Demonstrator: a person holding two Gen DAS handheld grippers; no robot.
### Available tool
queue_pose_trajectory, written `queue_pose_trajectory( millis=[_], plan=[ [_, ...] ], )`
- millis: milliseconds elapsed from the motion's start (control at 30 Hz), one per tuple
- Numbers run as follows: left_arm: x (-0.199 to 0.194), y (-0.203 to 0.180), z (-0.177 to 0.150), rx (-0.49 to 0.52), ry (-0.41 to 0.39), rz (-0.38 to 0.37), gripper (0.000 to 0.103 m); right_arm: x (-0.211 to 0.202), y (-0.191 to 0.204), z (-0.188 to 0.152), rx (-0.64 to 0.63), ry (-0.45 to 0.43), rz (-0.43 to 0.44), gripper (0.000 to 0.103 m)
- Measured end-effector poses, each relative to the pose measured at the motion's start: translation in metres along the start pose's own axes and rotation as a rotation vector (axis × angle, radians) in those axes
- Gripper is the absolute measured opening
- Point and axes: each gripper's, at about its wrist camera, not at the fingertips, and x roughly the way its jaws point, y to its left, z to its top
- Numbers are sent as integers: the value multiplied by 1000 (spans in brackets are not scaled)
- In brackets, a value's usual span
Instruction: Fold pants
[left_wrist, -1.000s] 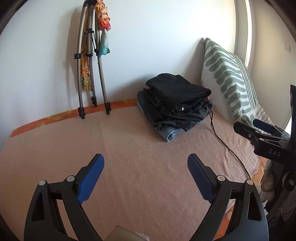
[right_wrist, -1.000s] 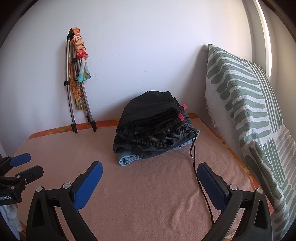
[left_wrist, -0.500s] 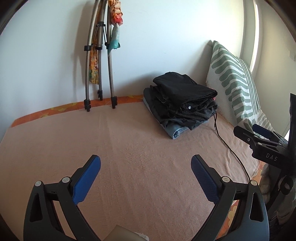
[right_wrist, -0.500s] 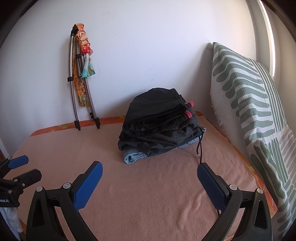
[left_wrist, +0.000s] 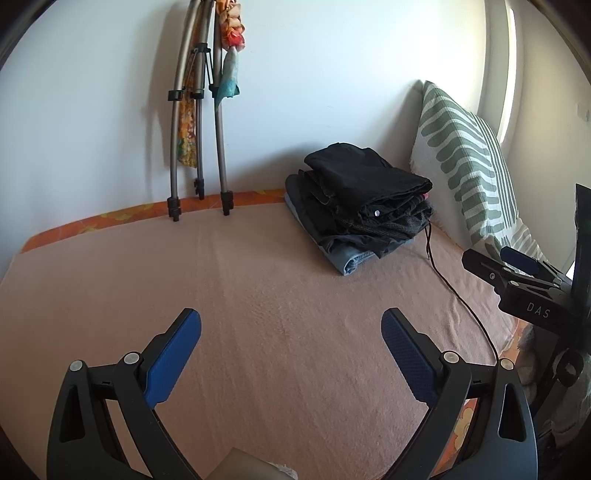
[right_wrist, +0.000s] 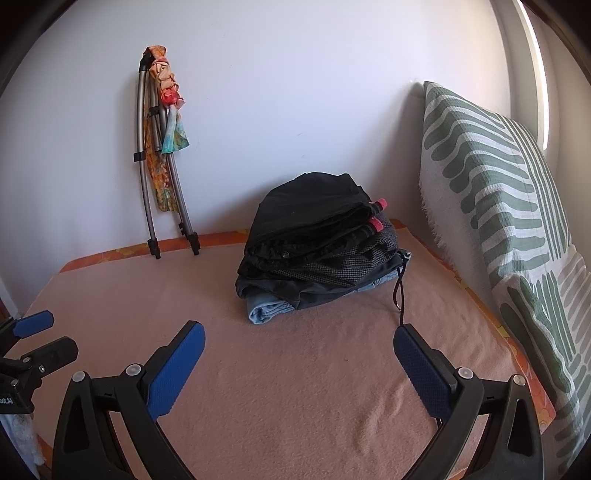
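A stack of folded pants lies on the bed near its far right corner, close to the wall and just beside the pillow. The top piece is black and smooth, under it are a dark mesh-textured layer and more dark cloth, and a light blue denim pair sits at the bottom, its rolled edge facing the near side. Two small pink tabs stick out at the right side of the stack. A thin black cord trails from the stack's right side toward the near right edge of the bed.

The bed is covered by a peach-pink blanket, with an orange patterned sheet showing along the far edge. A white pillow with green stripes leans upright along the right edge. Against the white wall at the far edge stands a folded grey metal-tube frame with colourful cloth tied to it.

The left gripper hovers over the near part of the blanket with its blue-padded jaws spread wide and holding nothing. The right gripper is likewise spread wide and empty, above the blanket, well short of the stack.
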Motion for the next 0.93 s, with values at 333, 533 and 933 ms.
queue_pose_trajectory(
  millis=[333,533,933],
  plan=[
    [0,1,0,0,1,-9,98,1,2,1,0,7,5,103],
    [-1,-1,-1,7,3,-9,98,1,2,1,-1,7,5,103],
    [-5,-2,-2,22,-17,-22,98,1,4,-1,-1,10,7,103]
  ],
)
